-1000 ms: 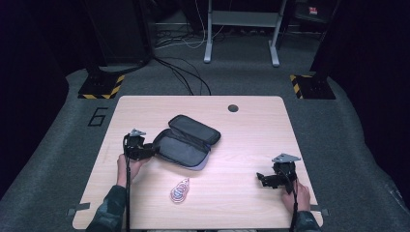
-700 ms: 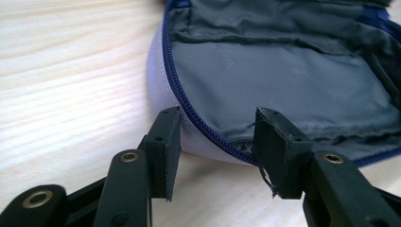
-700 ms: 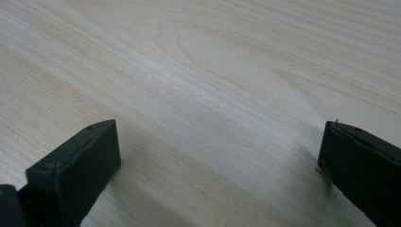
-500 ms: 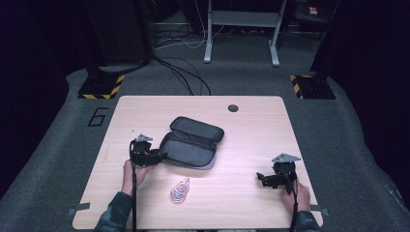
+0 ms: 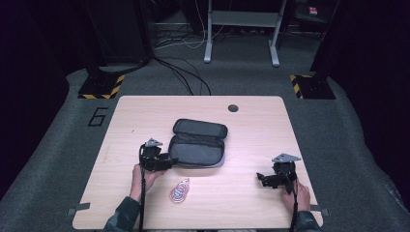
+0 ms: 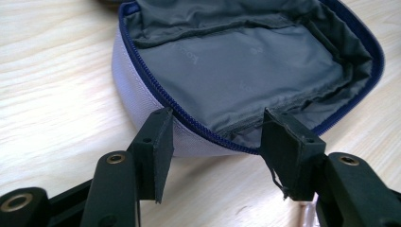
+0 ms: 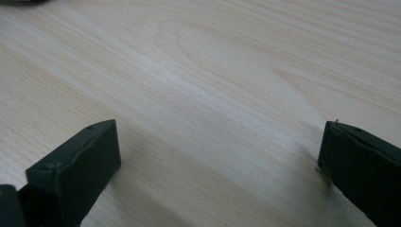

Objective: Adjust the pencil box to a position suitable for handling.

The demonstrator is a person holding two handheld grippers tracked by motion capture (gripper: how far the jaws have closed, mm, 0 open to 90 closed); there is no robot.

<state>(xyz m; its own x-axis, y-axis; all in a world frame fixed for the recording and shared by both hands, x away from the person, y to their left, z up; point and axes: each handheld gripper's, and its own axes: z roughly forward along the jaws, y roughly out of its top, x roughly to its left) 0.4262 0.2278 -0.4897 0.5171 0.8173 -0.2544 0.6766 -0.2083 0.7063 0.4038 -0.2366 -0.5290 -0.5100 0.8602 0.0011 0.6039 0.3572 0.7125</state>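
An open grey zip case [image 5: 198,143] with a dark blue zipper lies in the middle of the wooden table [image 5: 251,125], its lid folded back. My left gripper [image 5: 169,161] is at the case's left near corner. In the left gripper view the case's rim [image 6: 198,132] sits between the jaws of my left gripper [image 6: 215,130], which have just been opening, and the pads do not press on it. A small coiled pink-white cable [image 5: 179,190] lies toward the front edge. My right gripper [image 5: 261,178] rests open low over bare wood, with nothing inside my right gripper [image 7: 217,142].
A round cable hole [image 5: 233,108] is near the table's far edge. Beyond the table stand a metal frame's legs [image 5: 208,43], loose floor cables [image 5: 186,77] and hazard-striped bases [image 5: 99,89]. The floor carries a painted number six [image 5: 98,116].
My left gripper has slid right and toward the near edge along the case's end, its jaws wider apart. The case has turned a little. The right gripper has stayed put.
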